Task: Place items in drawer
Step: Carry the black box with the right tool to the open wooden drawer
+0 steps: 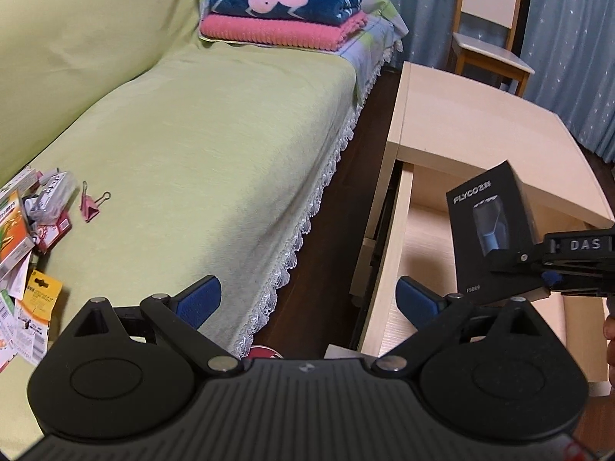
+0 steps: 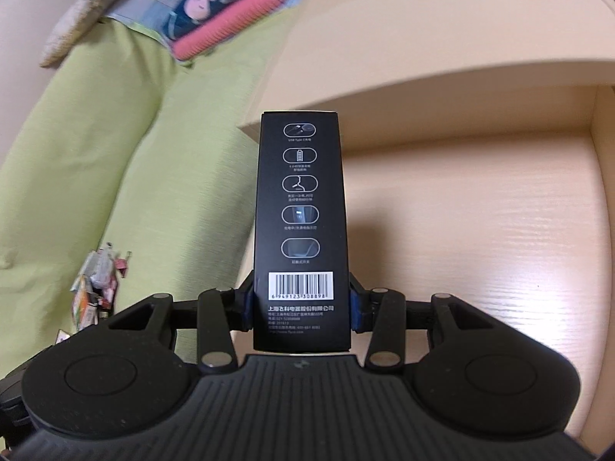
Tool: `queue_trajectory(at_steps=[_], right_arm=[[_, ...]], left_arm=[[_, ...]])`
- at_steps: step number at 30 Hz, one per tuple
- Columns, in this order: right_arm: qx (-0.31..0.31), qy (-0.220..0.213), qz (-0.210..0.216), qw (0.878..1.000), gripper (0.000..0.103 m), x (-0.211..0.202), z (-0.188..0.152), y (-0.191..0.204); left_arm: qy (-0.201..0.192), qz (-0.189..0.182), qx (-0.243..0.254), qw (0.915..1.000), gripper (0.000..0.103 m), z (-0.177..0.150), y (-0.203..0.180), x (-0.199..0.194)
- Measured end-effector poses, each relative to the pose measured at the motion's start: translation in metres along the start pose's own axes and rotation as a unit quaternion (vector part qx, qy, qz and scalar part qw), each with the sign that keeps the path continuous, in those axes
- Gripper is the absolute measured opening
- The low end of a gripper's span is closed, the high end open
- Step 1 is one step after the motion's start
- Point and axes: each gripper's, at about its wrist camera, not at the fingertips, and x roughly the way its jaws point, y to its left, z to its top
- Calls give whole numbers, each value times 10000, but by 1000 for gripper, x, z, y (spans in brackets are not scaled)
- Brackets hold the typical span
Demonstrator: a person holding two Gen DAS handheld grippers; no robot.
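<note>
The left gripper [image 1: 309, 299] is built of matte black plastic, with a ribbed central housing flanked by two round discs, each marked by a raised ring. Triangular cut-outs are set in the outer links, and silver pivot pins are seen at the joints. The fingers [image 1: 201, 299] are faced with textured blue pads. The right gripper [image 2: 301, 303] is made to the same pattern, with blue pads [image 2: 355, 307] likewise fitted. White letters "DAS" are carried on its side in the left wrist view.
</note>
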Motion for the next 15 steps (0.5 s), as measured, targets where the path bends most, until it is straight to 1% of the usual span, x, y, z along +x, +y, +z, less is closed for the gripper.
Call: queue_trajectory(at_steps=[5, 10, 15], right_arm=[[54, 223, -175, 9996, 39, 16, 13, -9], [64, 386, -442, 9983, 39, 31, 20, -14], [7, 467, -830, 9955, 39, 54, 24, -10]], left_arm=[[99, -17, 47, 9999, 99, 4, -1, 14], [163, -49, 104, 9998, 99, 8, -1, 26], [225, -92, 163, 9996, 99, 9, -1, 36]])
